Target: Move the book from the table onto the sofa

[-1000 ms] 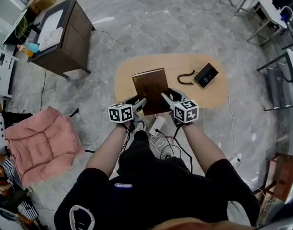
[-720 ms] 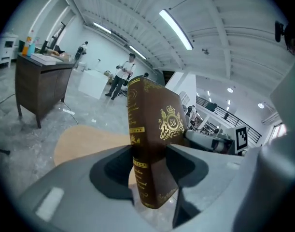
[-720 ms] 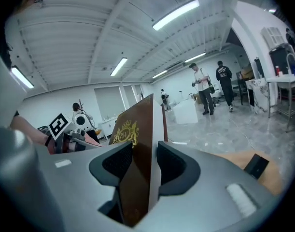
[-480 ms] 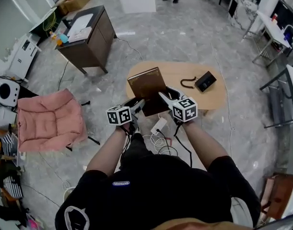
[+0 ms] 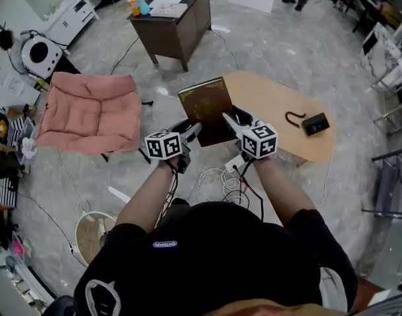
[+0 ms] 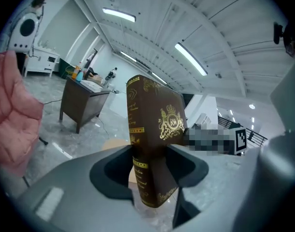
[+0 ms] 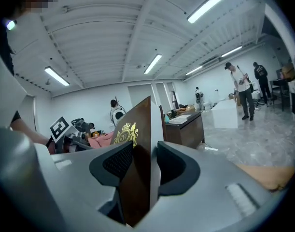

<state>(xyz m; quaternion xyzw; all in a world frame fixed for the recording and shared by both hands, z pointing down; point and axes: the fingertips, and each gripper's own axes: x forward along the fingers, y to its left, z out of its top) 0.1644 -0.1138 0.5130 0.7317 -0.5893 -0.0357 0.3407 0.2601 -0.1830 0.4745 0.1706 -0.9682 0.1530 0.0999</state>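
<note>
Gripping the brown book [image 5: 207,107] between them, your left gripper [image 5: 193,132] and right gripper [image 5: 228,120] both clamp it; its gold crest [image 6: 170,123] reads clearly only in the gripper views.

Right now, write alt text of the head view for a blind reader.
The left hand-held gripper and right hand-held gripper clamp a brown, gold-printed hardcover book beside an oval wooden table; a pink cushioned sofa sits left.

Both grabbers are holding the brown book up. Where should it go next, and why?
Probably swing the book left, toward the pink sofa cushion. The left gripper and right gripper are both shut on it, it is up off the wooden table, and the cushion lies off to the left, not under the book.
</note>
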